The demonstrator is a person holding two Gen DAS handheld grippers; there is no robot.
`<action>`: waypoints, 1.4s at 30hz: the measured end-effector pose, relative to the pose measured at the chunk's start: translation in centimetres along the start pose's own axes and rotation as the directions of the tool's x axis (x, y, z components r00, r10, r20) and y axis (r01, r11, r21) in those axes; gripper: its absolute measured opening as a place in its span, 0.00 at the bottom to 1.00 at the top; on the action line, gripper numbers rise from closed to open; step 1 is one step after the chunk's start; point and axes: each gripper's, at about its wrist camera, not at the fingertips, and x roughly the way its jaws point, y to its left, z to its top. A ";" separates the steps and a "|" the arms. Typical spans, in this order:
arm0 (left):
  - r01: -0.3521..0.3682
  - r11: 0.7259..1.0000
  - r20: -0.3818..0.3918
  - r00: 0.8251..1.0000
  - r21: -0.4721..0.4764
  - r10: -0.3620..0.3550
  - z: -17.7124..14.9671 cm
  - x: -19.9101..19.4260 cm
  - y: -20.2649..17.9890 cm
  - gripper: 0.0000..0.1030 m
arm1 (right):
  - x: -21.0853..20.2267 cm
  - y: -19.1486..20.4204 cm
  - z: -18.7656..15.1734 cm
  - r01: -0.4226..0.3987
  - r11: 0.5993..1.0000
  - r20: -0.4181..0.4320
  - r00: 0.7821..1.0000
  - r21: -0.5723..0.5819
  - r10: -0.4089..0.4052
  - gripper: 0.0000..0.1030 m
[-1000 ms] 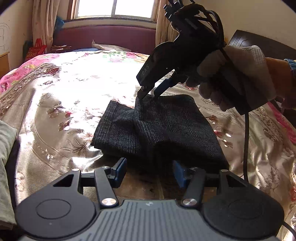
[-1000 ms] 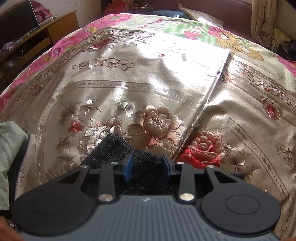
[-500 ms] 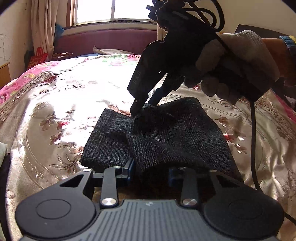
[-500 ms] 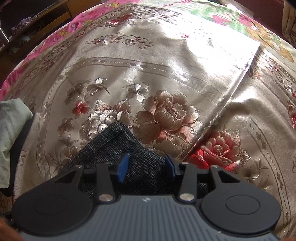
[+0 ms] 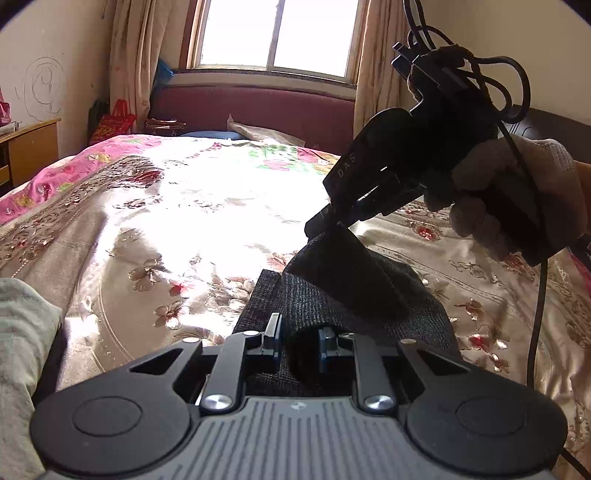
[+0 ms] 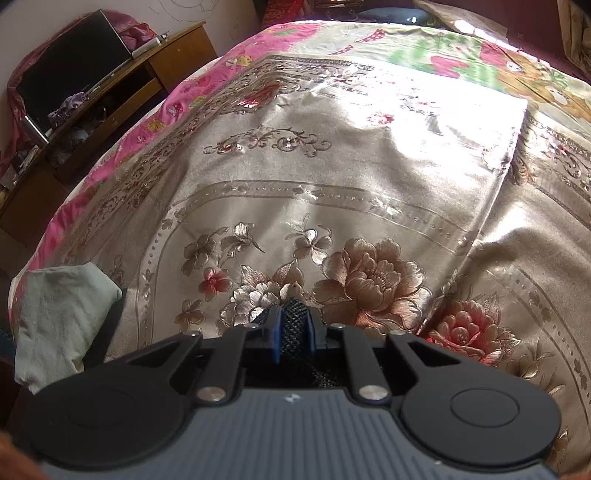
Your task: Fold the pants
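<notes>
- since a second ago the jaws of both grippers have narrowed onto the pants (image 5: 354,295), and the far corner of the cloth, flat on the bed then, now stands pulled up into a peak.
- the left gripper (image 5: 300,341) is closing on a rolled fold at the near edge of the dark grey pants; both blue pads press the cloth, which bulges between them.
- the right gripper (image 5: 332,223), seen from the left wrist camera, pinches the far corner of the pants at its tip and holds it raised off the bedspread (image 5: 192,229); its jaws are closing too.
- from the right wrist camera, the right gripper (image 6: 293,334) shows a wad of dark woven cloth squeezed between its narrow blue pads.
- a gloved hand (image 5: 513,199) holds the right gripper's handle, with a black cable (image 5: 537,295) hanging down from it.
- the pants lie folded on the floral, shiny bedspread, near the person's side of the bed, stretched between the two grips; the lower layers rest flat.
- how many layers the fold has i cannot tell, since the cloth is dark and in shadow.
- a pale green cloth (image 6: 62,317) lies at the bed's left edge, well apart from the pants.
- a window (image 5: 277,35) lights the far half of the bed.
</notes>
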 end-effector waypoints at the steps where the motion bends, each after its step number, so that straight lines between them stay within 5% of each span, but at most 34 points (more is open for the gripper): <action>1: -0.006 1.000 -0.006 1.000 -0.001 0.006 -0.2 0.2 0.4 0.33 | 0.4 0.1 0.0 -0.002 1.000 -0.002 1.000 0.000 0.002 0.14; 15: -0.066 0.997 0.001 0.998 -0.048 0.066 -1.6 0.6 3.3 0.33 | 5.9 0.7 -0.3 -0.008 0.997 0.061 0.998 0.082 0.003 0.14; 27: -0.123 0.991 -0.066 0.991 -0.057 0.120 -3.9 1.5 4.1 0.36 | 8.7 0.6 -0.5 0.014 0.992 0.157 0.987 0.129 -0.035 0.12; 34: -0.175 0.984 -0.039 0.984 -0.041 0.173 -2.3 -2.1 3.8 0.38 | 1.2 0.9 -1.5 0.049 0.998 0.291 0.955 0.040 -0.058 0.16; 39: -0.158 0.986 0.052 0.987 0.062 0.155 0.3 -2.6 1.7 0.38 | -1.2 1.2 -5.5 0.113 0.990 0.245 0.965 -0.087 -0.088 0.16; 42: -0.091 0.989 0.031 0.996 0.113 0.088 1.0 0.0 0.4 0.38 | 0.2 1.1 -7.3 0.118 0.990 0.199 0.975 -0.077 -0.101 0.16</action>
